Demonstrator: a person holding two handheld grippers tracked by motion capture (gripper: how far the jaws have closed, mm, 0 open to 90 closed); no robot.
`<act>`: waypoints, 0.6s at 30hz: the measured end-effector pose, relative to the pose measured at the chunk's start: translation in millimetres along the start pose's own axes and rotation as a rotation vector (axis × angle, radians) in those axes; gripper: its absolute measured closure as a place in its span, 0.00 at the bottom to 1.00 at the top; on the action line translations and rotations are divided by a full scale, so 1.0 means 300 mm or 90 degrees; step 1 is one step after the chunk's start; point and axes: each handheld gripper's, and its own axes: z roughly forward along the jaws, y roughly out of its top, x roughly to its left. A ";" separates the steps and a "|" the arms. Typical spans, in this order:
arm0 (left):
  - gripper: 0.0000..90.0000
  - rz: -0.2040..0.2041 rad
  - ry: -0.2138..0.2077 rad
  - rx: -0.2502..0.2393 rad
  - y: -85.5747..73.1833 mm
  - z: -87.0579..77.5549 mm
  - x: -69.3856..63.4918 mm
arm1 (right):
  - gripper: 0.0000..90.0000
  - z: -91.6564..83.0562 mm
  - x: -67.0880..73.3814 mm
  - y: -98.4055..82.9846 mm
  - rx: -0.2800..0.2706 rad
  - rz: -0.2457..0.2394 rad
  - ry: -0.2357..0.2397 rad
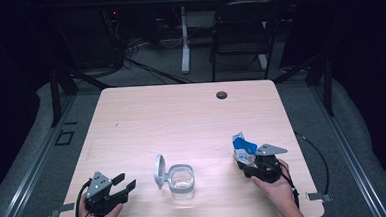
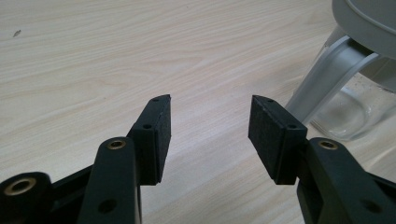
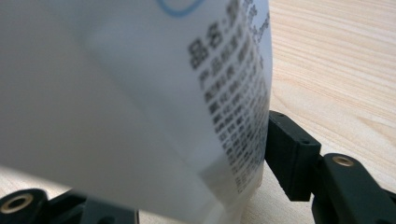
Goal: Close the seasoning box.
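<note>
A blue and white pouch (image 1: 243,147) stands at the right of the table, between the jaws of my right gripper (image 1: 241,161). In the right gripper view the pouch (image 3: 140,93) is close up and blurred, with printed text on it. One pad (image 3: 287,154) lies against its side and the other is hidden behind it. A clear container (image 1: 182,181) sits at the middle front, its hinged grey lid (image 1: 159,171) swung open to the left. My left gripper (image 1: 127,180) rests at the front left, open and holding nothing. Its jaws point toward the container (image 2: 345,112).
The wooden table (image 1: 181,114) has a small dark hole (image 1: 222,95) near its far edge. A black chair (image 1: 242,31) and a desk leg stand beyond it on the grey floor. Cables trail from both grippers over the front edge.
</note>
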 end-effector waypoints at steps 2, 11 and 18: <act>0.56 0.001 0.000 0.001 0.000 0.000 0.000 | 0.49 -0.004 0.004 0.004 -0.005 -0.002 0.002; 0.56 0.001 0.000 0.003 -0.001 0.001 -0.001 | 0.49 -0.028 0.026 0.028 -0.021 -0.035 -0.019; 0.56 -0.001 -0.001 -0.001 -0.001 -0.001 -0.002 | 0.49 -0.051 0.059 0.069 -0.030 -0.072 -0.036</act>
